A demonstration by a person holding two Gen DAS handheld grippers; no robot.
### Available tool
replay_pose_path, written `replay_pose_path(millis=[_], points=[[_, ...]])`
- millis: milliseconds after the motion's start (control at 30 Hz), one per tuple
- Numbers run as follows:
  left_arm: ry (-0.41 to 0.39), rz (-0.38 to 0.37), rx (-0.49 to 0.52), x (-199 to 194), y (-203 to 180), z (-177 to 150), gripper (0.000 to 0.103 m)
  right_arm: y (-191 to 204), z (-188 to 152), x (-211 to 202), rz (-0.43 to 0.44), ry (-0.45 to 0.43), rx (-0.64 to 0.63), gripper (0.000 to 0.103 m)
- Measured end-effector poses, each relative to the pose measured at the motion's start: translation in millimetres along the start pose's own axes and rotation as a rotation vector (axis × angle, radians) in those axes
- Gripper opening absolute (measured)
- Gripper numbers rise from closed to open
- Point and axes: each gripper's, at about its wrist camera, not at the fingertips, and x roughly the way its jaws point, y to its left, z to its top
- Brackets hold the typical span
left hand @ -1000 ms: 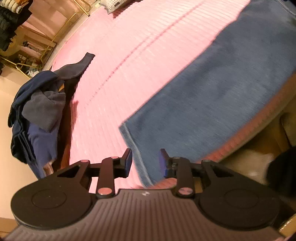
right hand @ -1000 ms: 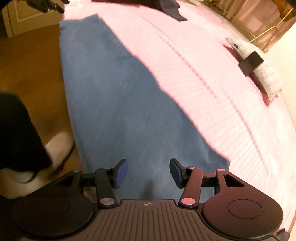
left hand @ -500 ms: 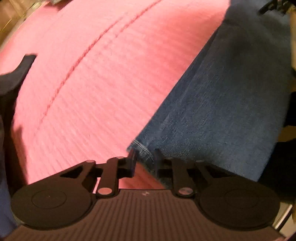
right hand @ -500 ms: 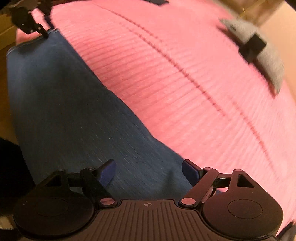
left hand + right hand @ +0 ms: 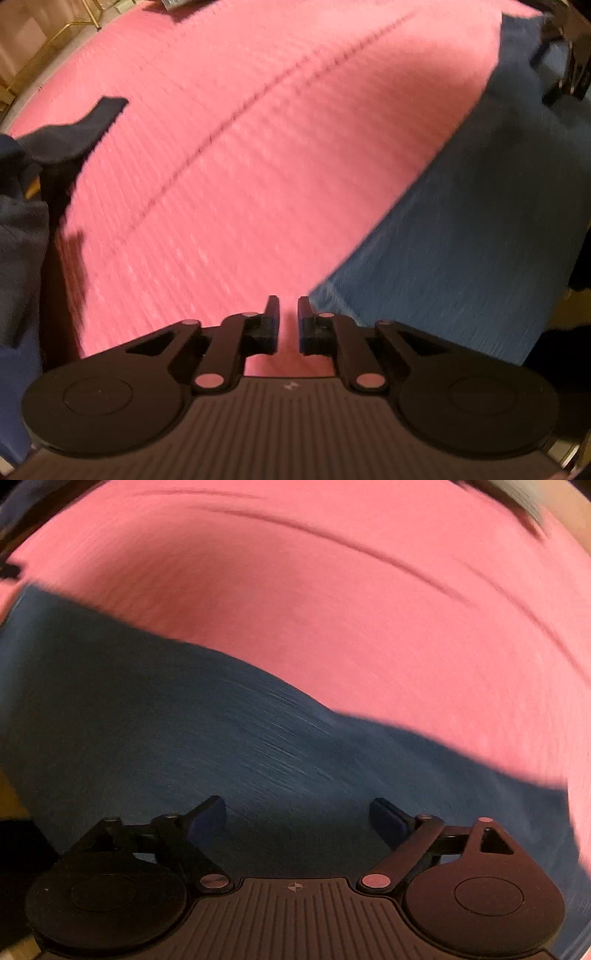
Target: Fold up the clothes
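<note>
Two narrow-set fingers of the left tool (image 5: 287,321) stand a small gap apart over the pink bedspread (image 5: 258,147), gripping nothing, with the corner of the blue jeans (image 5: 461,251) just to their right and a heap of dark clothes (image 5: 22,229) at the left edge of that view. From the right wrist view, the right tool (image 5: 297,819) hangs wide open above the jeans (image 5: 184,720), which lie flat across the bedspread (image 5: 332,609), though blur hides whether its fingers touch the cloth.

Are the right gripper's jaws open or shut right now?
Open. The right gripper has its jaws wide apart over the jeans, with bare denim visible between them.
</note>
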Motion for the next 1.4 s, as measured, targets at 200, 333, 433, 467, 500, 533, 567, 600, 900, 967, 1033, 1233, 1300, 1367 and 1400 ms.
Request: replay_pose_path(millis=[200,333,433,467,500,533,567,600,900,967,1033,1233,1300,1367,1400], points=[[-0.088,-0.126,0.052,2.5,-60.1,96.6,0.026,-94.0,-52.5,-3.8,-0.029,0.04,0.322,0.097],[-0.17,-0.252,0.066,13.5,-129.3,193.7,0.037,-158.9,-97.1,-15.7,-0.061,0.096,0.517,0.096],[-0.23,-0.348,0.073,26.5,-185.9,269.4,0.044,-197.0,-112.2,-51.8,-0.08,-0.028,0.509,0.096],[-0.246,-0.38,0.077,31.9,-205.1,293.4,0.047,-208.5,-113.3,-64.4,-0.098,-0.08,0.465,0.096],[-0.244,-0.407,0.078,41.4,-220.1,313.7,0.048,-220.0,-114.4,-77.0,-0.116,-0.133,0.421,0.096],[-0.239,-0.433,0.079,51.5,-234.5,333.5,0.049,-233.9,-113.8,-82.7,-0.127,-0.172,0.386,0.096],[-0.234,-0.46,0.079,61.5,-248.8,353.2,0.049,-248.8,-112.4,-85.7,-0.135,-0.206,0.354,0.096],[-0.229,-0.486,0.08,71.6,-263.2,373.0,0.049,-263.7,-111.1,-88.8,-0.143,-0.241,0.321,0.096],[-0.046,-0.572,0.073,143.7,-310.0,447.5,0.051,-383.7,-172.7,-37.8,-0.115,-0.129,0.351,0.096],[-0.001,-0.616,0.048,153.1,-309.4,452.8,0.051,-385.1,-210.4,-36.1,-0.102,-0.103,0.412,0.096],[0.075,-0.68,0.022,164.7,-308.3,456.0,0.046,-392.2,-238.5,-34.2,-0.098,-0.077,0.505,0.096],[0.166,-0.831,-0.003,159.6,-309.6,462.4,0.025,-385.2,-262.3,-41.8,-0.089,-0.079,0.598,0.097],[0.189,-0.888,-0.022,159.6,-305.6,463.3,0.026,-376.0,-259.0,-43.6,-0.09,-0.078,0.595,0.097],[0.198,-0.898,-0.051,166.0,-300.4,463.9,0.028,-372.0,-257.6,-42.3,-0.112,-0.071,0.592,0.097],[0.208,-0.906,-0.081,173.1,-298.0,465.6,0.028,-371.8,-258.3,-40.9,-0.117,-0.069,0.597,0.097]])
